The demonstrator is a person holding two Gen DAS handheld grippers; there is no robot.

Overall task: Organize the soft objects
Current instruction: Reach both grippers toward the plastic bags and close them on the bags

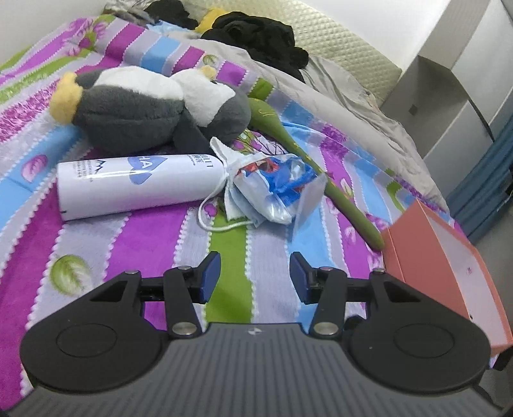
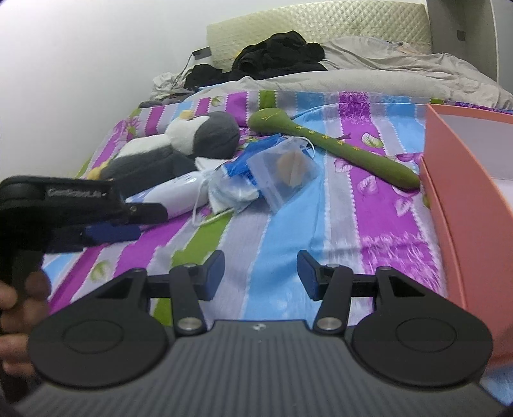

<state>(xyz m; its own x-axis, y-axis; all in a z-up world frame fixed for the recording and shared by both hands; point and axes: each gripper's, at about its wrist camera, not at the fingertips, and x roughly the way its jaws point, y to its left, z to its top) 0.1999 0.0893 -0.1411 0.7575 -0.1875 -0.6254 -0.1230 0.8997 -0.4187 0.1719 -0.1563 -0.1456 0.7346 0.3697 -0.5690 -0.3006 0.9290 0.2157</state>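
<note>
Both tools hover empty over a striped bedspread. The left gripper (image 1: 255, 277), at the bottom centre of its own view, has its blue pads spread apart with nothing between them; the right gripper (image 2: 260, 276) is likewise released, low in its frame. In the right wrist view the left tool also shows at the left edge, in a blurred hand.

Just beyond the fingers, mid-frame, lies a small heap of soft things: a face mask (image 1: 224, 205) with loose ear loops, touching a crinkled plastic pouch (image 1: 279, 189) printed in blue and red. A white cylinder (image 1: 138, 182) lies on its side to their left, touching the mask. Behind it, in the upper left, sprawls a grey-and-white plush penguin (image 1: 150, 109). A long green stuffed toy (image 2: 333, 147) runs diagonally toward the right, its end close to the pink box (image 2: 461, 199), which stands open at the right edge.

Nothing appears gathered yet; this reads as the approach before a first pick. The box seems the likely destination, and the next move probably calls for lowering one gripper onto the mask or pouch and closing gently.

The bedspread (image 1: 154, 243) bears purple, blue, grey and green stripes. At the top of the frame sit black clothing (image 2: 275, 54), a grey duvet (image 2: 400, 64) and a quilted headboard (image 2: 352, 22) against a white wall.
</note>
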